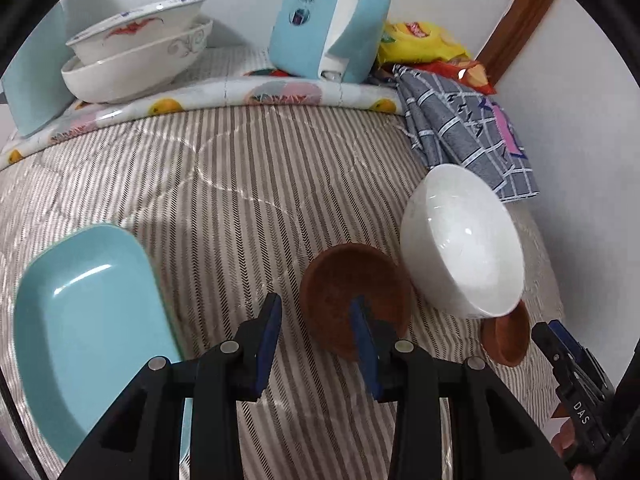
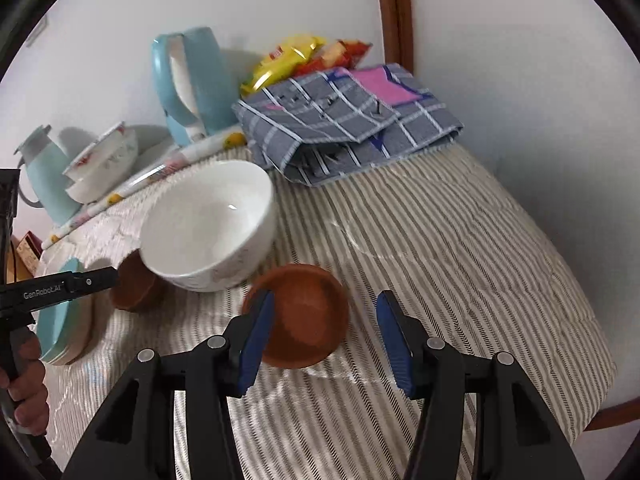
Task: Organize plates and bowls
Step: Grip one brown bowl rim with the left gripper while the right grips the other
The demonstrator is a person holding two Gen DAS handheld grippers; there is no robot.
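A big white bowl (image 1: 460, 244) (image 2: 208, 224) stands on the striped cloth between two small brown bowls. My left gripper (image 1: 316, 344) is open; its right finger reaches into one brown bowl (image 1: 352, 280) (image 2: 134, 280), its left finger outside the rim. My right gripper (image 2: 324, 336) is open around the other brown bowl (image 2: 304, 312) (image 1: 508, 340), fingers apart from it. A light blue rectangular plate (image 1: 88, 320) (image 2: 60, 320) lies at the left. Two stacked patterned white bowls (image 1: 136, 52) (image 2: 104, 164) stand at the back.
A light blue kettle (image 1: 332, 16) (image 2: 192, 80) and a light blue flask (image 2: 44, 176) stand by the wall. A folded grey checked cloth (image 2: 344, 120) (image 1: 460, 124) and snack bags (image 2: 304, 56) lie at the back right. The table edge (image 2: 600, 392) is at the right.
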